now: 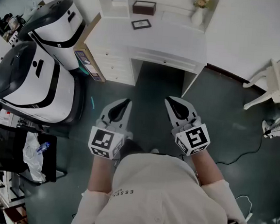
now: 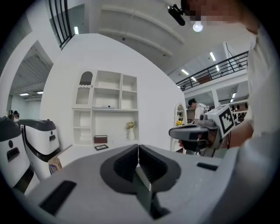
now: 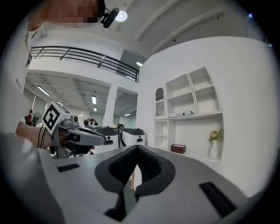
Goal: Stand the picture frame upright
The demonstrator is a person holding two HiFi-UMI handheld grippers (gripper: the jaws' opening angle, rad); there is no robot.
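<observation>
Standing well back from the white desk, out on the dark floor. Holding the left gripper and the right gripper out in front, side by side with a gap between, both aimed toward the desk and roughly level. Looking along the left one first: closed right up, jaws pressed flat together down the middle, gripping nothing. Same story on the right: jaws brought together, holding nothing at all. (Catching each gripper from the side in the other's view, marker cube and all.) Picking out the picture frame now: lying flat on the desktop, dark border around a pale centre, toward the back and left of middle, well apart from both grippers. Not yet stood up, then. Just behind it, finding a brown box tucked at the foot of the white shelf unit. Further right along the back edge, spotting a white vase with a few flowers in it. Down beside the desk's left end, noting a cardboard box against the drawers. Beyond that, on the far left, seeing two big white-and-black machines parked one beside the other. Glimpsing a thin black cable trailing across the floor at the right.
</observation>
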